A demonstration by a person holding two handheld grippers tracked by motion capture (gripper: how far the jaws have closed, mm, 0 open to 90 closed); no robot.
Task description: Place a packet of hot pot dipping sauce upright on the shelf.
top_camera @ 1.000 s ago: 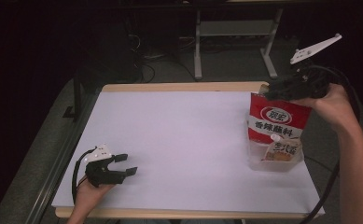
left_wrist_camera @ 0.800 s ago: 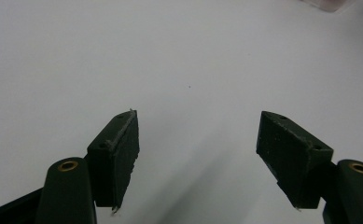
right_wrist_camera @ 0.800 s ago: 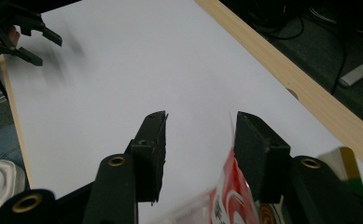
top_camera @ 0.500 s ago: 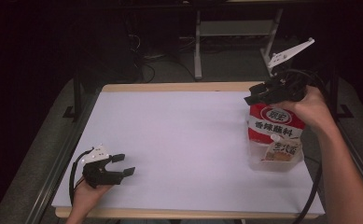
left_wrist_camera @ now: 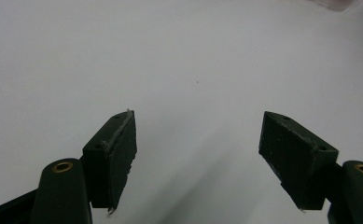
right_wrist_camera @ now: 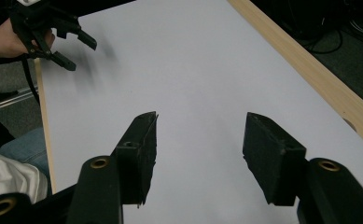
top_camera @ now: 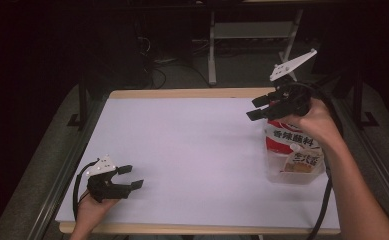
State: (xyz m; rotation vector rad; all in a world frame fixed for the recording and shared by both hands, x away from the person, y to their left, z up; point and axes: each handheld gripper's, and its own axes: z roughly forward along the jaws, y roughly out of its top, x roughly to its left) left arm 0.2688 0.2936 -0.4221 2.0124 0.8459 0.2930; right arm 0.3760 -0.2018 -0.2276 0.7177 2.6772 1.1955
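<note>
1. Since a second ago my right gripper [top_camera: 258, 107] has come off the top of the bag [top_camera: 292, 150] and slid left over the table, toward the far right part of the sheet. Its jaws have just been opening, and there's nothing between them.
2. The bag hasn't budged: it stands upright at the right side of the table [top_camera: 192, 95], about midway between near and far, red on top with a clear lower half. My right hand [top_camera: 314, 122] covers part of its top in the high view.
3. Right gripper view: both pads [right_wrist_camera: 144, 149] spread well apart over bare white sheet [right_wrist_camera: 193, 70], with the wooden table edge [right_wrist_camera: 300, 60] running along the right.
4. My left gripper [top_camera: 130, 177] sits where it was, at the near left corner, low over the sheet, jaws pointing right. It's spread wide too, holding nothing.
5. Left gripper view: pads [left_wrist_camera: 116, 154] apart, just white sheet ahead, and a sliver of something clear at the top right corner that I can't make out.
6. The two grippers are well apart, one at each end of the table. The right gripper view catches the left one off at its upper left.
</note>
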